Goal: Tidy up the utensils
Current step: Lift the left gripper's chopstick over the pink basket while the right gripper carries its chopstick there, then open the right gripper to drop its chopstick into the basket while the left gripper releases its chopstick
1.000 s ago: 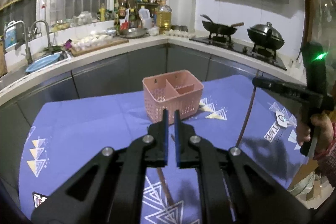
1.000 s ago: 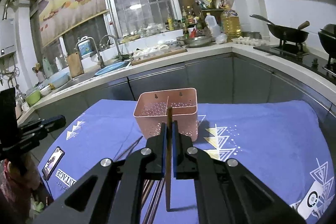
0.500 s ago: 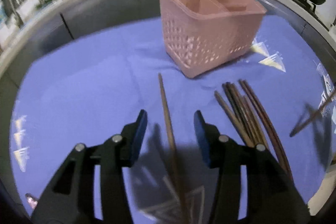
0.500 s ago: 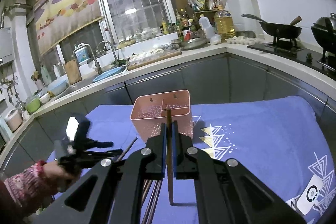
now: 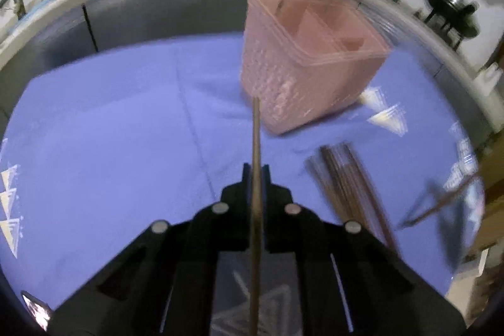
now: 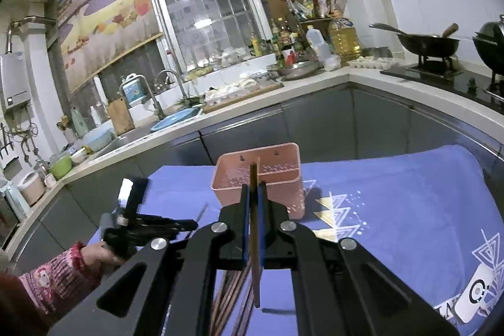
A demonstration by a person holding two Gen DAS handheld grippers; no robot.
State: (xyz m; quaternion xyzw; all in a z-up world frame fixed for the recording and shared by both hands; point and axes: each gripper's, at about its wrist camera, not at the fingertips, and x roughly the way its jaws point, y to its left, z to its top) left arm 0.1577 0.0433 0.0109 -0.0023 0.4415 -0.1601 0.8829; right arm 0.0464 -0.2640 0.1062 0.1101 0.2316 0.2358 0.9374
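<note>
The left hand-held gripper [image 5: 255,170] has just closed: half a second ago its jaws stood apart over a single chopstick lying on the blue cloth, now they are clamped together on that chopstick [image 5: 255,147], which runs straight out between them toward the pink basket [image 5: 310,59]. The left wrist view is blurred, so whether the stick is already off the cloth cannot be told. The right hand-held gripper [image 6: 253,189] is unchanged, jaws pinched on its own chopstick [image 6: 255,241], which stands roughly upright in its view, its lower tip clear above the cloth, in front of the basket.

The basket stands toward the far edge of the table [image 6: 409,210], and as far as its compartments show, they look empty. A loose bundle of chopsticks [image 5: 352,188] lies on the cloth nearer the front edge, to the right of the left gripper and apart from it.

Meaning: both grippers now carry one stick each, likely a pair for the basket. Most of the sorting is still left.
</note>
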